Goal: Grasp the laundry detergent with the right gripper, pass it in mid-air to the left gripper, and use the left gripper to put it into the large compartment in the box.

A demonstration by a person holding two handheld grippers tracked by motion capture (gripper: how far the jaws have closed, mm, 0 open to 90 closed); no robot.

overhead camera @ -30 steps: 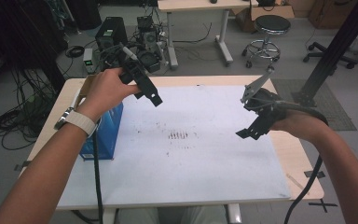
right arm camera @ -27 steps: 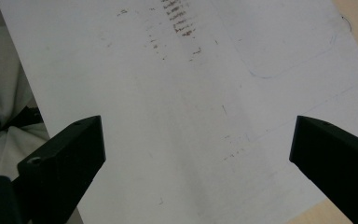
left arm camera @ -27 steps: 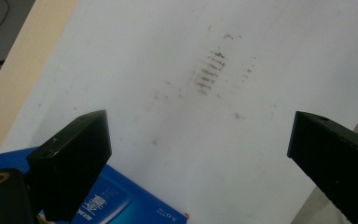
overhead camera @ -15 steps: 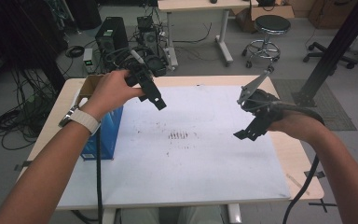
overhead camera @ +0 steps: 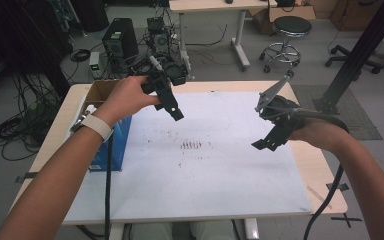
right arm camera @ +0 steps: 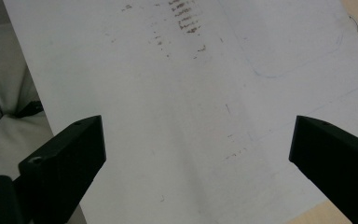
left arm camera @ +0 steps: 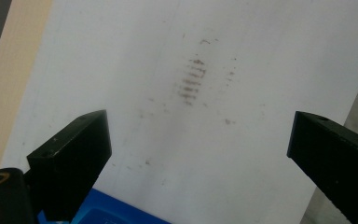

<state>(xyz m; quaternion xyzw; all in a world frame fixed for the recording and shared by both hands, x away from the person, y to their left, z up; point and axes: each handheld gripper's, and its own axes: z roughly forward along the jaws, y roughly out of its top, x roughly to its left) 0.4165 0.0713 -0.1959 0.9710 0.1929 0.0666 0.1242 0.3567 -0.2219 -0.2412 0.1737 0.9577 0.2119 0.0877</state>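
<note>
Overhead, a person's 2 forearms reach in from the bottom edge, each hand holding a black two-jaw gripper above a table (overhead camera: 325,190) covered by a white sheet (overhead camera: 205,185). The left gripper (overhead camera: 172,107) hangs over the far left part of the sheet, pointing down and toward the middle. Its own view shows both jaws spread wide with nothing between them, only the sheet below. The right gripper (overhead camera: 265,142) hangs over the right side of the sheet, well apart from the left one, with a grey three-cornered plate on top. Its jaws also stand wide apart and hold nothing. A patch of small brown smudges (overhead camera: 191,145) marks the middle of the sheet, lying between the 2 grippers and touched by neither. A blue box (overhead camera: 117,145) stands at the table's left edge, just beside the left wrist, which wears a white watch band (overhead camera: 97,125).
</note>
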